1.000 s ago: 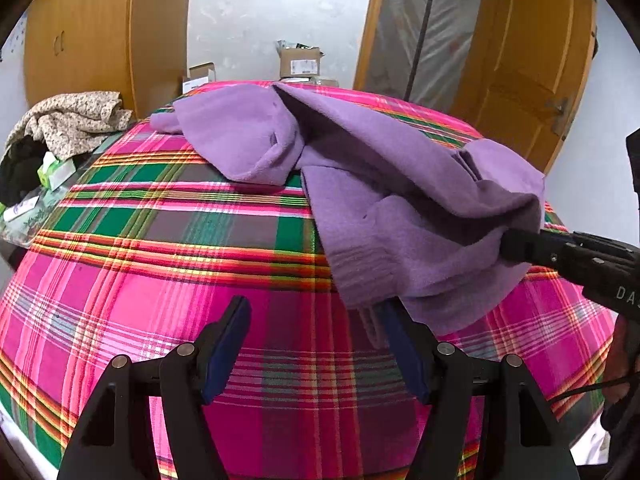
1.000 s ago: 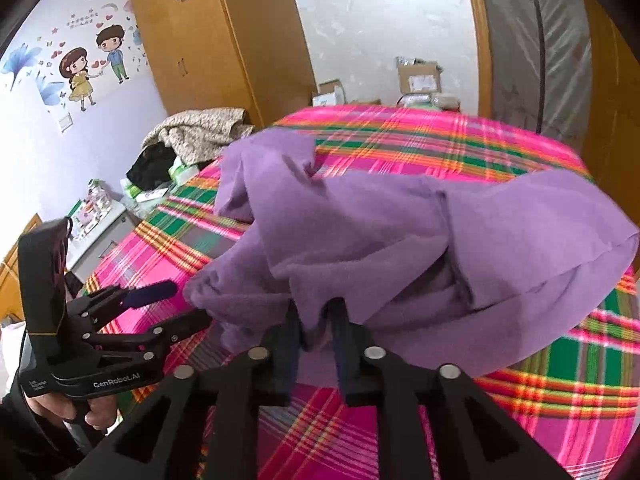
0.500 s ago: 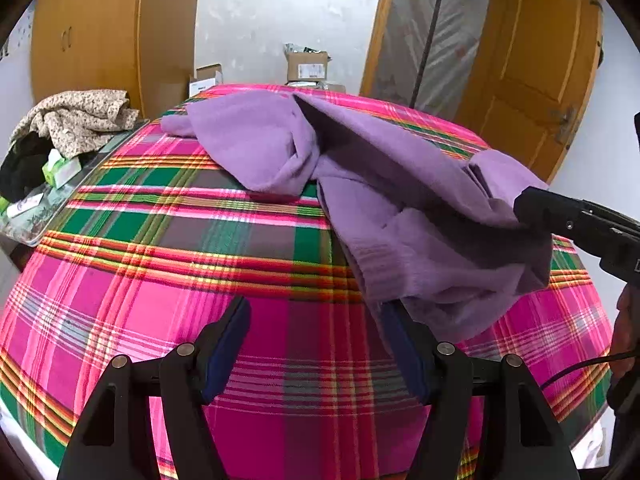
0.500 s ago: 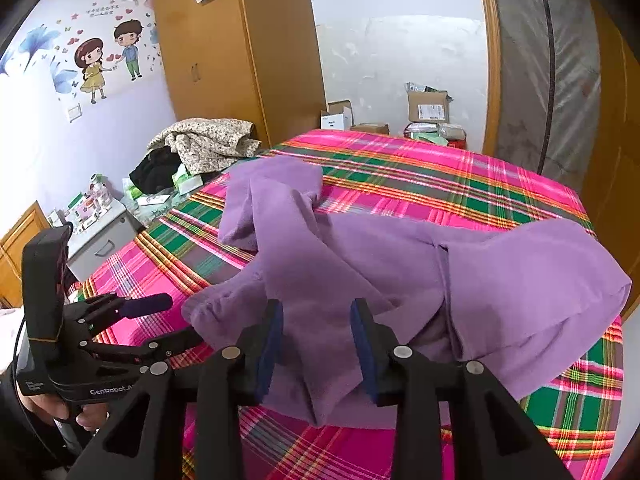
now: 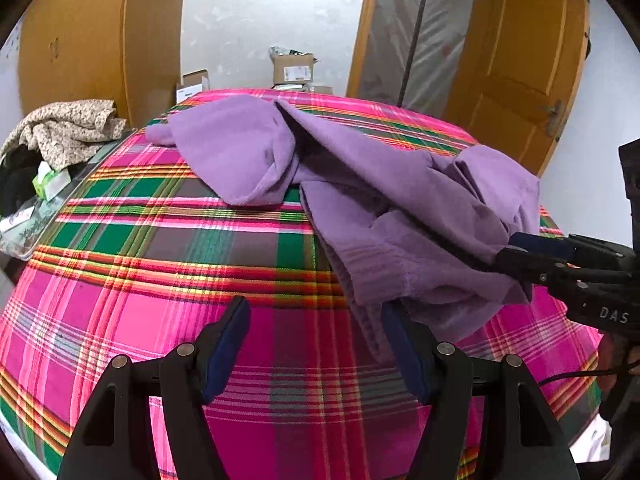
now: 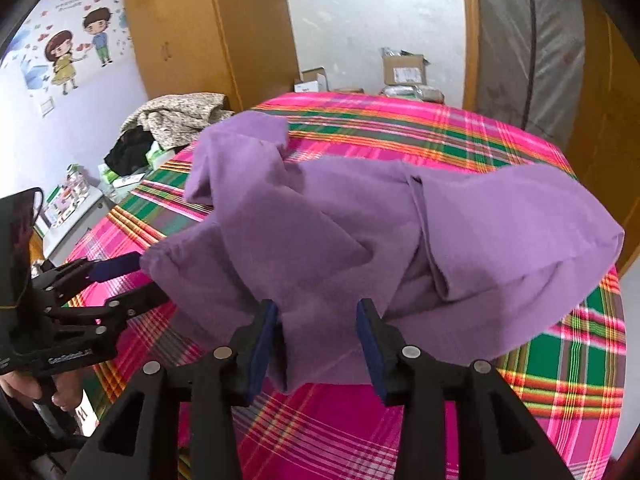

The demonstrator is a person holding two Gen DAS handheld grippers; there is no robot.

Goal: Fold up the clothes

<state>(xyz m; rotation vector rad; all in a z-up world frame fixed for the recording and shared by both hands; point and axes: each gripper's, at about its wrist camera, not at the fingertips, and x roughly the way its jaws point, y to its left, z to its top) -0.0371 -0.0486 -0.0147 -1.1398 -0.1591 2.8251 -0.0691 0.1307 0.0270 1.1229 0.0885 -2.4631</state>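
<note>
From the left wrist view, a purple garment lies crumpled on the plaid bedspread, which serves as the landmark. The left gripper hangs low over the bedspread's near part with its jaws spread wide, gripping nothing; the garment's ribbed hem droops just in front of its right-hand finger and partly hides that fingertip. At the bedspread's right edge the right gripper reaches in from the side, its tips at the garment's bunched fold; how far it is parted cannot be told here. Left of the bedspread sits a heap of patterned cloth over dark clothing, and cardboard boxes stand beyond its far end, with a wooden door at right.

From the right wrist view, the garment fills the middle of the bedspread and blocks much of it. The right gripper has its jaws parted, with purple fabric hanging between the fingers, not clamped. The left gripper shows off the bedspread's left side, parted, tips near the garment's edge. A wardrobe stands behind, beside cartoon wall stickers.
</note>
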